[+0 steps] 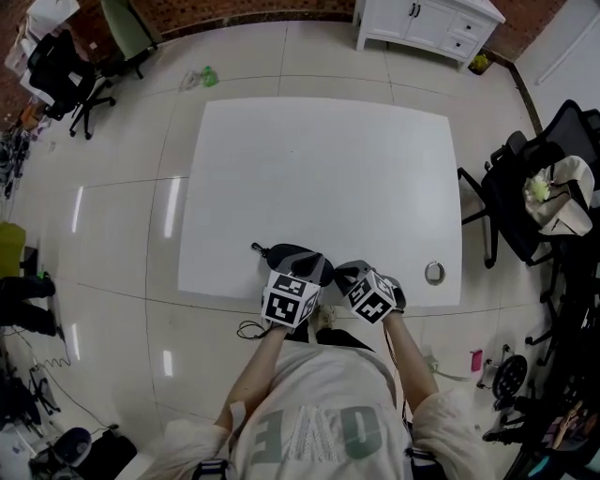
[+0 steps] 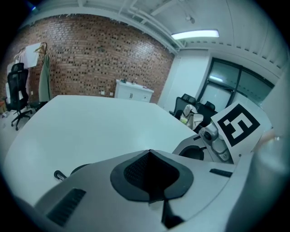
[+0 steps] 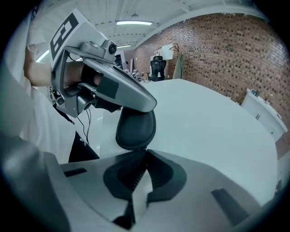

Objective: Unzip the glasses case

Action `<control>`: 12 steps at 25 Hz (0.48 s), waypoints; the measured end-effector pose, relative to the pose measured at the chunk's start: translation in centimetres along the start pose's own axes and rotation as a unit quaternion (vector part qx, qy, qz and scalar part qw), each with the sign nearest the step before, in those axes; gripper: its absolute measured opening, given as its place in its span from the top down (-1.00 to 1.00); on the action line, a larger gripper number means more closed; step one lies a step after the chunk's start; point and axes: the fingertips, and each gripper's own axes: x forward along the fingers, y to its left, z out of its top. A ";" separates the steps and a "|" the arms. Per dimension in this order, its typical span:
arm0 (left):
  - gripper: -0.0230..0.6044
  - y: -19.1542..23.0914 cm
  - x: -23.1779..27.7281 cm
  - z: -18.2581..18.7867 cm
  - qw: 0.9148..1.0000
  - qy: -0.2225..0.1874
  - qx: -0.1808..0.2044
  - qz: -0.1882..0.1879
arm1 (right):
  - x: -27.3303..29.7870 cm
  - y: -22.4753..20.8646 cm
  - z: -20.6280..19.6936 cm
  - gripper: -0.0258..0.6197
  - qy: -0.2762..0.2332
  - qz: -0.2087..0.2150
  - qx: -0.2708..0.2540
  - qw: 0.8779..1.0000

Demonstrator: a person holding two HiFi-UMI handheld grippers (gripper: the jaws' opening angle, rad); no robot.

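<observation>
Head view: left tongs (image 1: pixel 302 265) and right tongs (image 1: pixel 343 274) pinched closed at smooth, rounded glasses case (image 1: pixel 283 253).

A white rectangular table (image 1: pixel 319 169) stands on a glossy pale tiled floor (image 1: pixel 122 216). Beyond its far right corner a white cabinet (image 1: pixel 427 23) sits against a brick wall (image 2: pixel 90 59). Black office chairs (image 1: pixel 511 202) stand off the right edge. A ceiling strip light (image 2: pixel 195 34) glows above the windows (image 2: pixel 235 81).

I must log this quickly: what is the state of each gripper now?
Left gripper: closed on the glasses case.
Right gripper: closed, tips at the case's edge; what they pinch cannot be told.
</observation>
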 end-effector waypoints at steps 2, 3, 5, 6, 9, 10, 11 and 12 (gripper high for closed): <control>0.92 0.7 -0.9 0.1 0.999 -0.020 -0.035 0.006 | -0.4 -0.7 0.1 0.92 -0.003 -0.023 0.000 1.000; 0.92 1.7 -1.7 0.1 0.998 -0.030 -0.049 0.019 | -0.7 -1.1 0.2 0.92 -0.009 -0.039 0.012 0.999; 0.92 3.9 -3.3 -0.1 0.996 -0.045 -0.064 0.050 | -1.2 -1.9 0.5 0.92 -0.025 -0.068 0.038 0.997; 0.92 4.7 -3.7 -0.1 0.994 -0.049 -0.073 0.060 | -1.5 -1.8 0.6 0.92 -0.031 -0.076 0.044 0.996; 0.92 5.5 -4.6 -0.2 0.990 -0.057 -0.099 0.081 | -2.0 -0.7 -0.2 0.92 -0.034 -0.097 0.050 0.993; 0.92 5.4 -4.9 -0.2 0.989 -0.059 -0.104 0.083 | -2.3 -0.7 -0.7 0.92 -0.034 -0.110 0.063 0.991; 0.92 5.2 -5.1 -0.4 0.989 -0.058 -0.109 0.081 | -2.7 -0.8 -1.4 0.92 -0.036 -0.124 0.082 0.988; 0.92 4.9 -5.1 -0.8 0.989 -0.054 -0.113 0.077 | -3.1 -1.1 -2.0 0.92 -0.038 -0.136 0.102 0.985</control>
